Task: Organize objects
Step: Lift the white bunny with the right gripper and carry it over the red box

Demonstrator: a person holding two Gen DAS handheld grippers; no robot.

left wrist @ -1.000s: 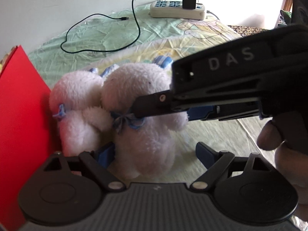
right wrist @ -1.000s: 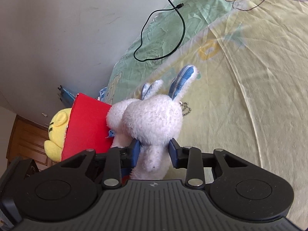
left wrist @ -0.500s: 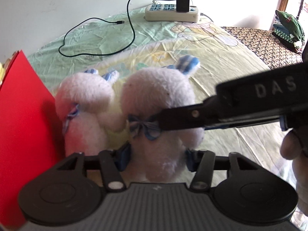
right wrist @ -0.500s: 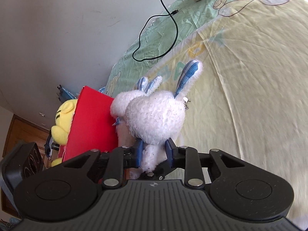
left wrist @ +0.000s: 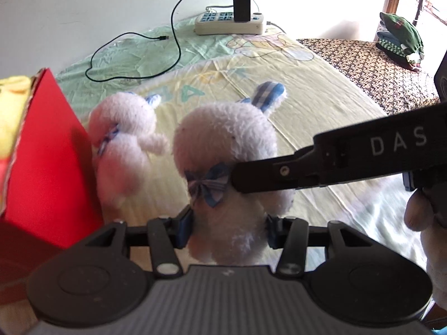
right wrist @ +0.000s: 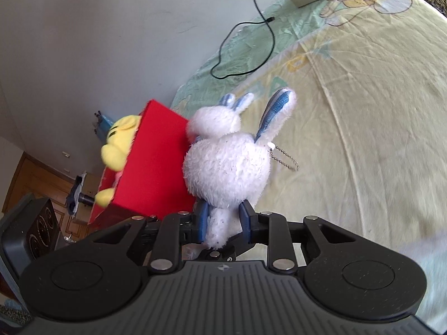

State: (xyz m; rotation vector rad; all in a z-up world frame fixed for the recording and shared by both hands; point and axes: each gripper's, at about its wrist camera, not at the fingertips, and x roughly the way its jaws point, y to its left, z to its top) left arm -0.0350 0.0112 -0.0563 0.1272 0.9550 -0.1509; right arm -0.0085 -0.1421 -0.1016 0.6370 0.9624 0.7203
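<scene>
A white plush rabbit (left wrist: 223, 139) with blue ears and a blue bow is held by both grippers over the yellow-green bedsheet (left wrist: 321, 89). My left gripper (left wrist: 229, 226) is closing, its blue pads pressing into the rabbit's lower body. My right gripper (right wrist: 223, 220) is shut on the same rabbit (right wrist: 226, 170) just under its head; one of its fingers (left wrist: 265, 173) reaches in from the right at the bow. A second white rabbit (left wrist: 125, 139) sits against a red box (left wrist: 47, 162), apart from the held one. A yellow plush (right wrist: 120, 139) sits in the box (right wrist: 156, 162).
A power strip (left wrist: 229, 25) with a black charger lies at the bed's far edge by the wall, with a black cable (left wrist: 134, 55) looped across the sheet. Folded clothes (left wrist: 399, 39) sit on a patterned surface at the far right. A person's finger (left wrist: 416, 212) shows at the right.
My left gripper went from open around the rabbit to pressed onto its body. The held rabbit has come away to the right from the second rabbit and the red box.
</scene>
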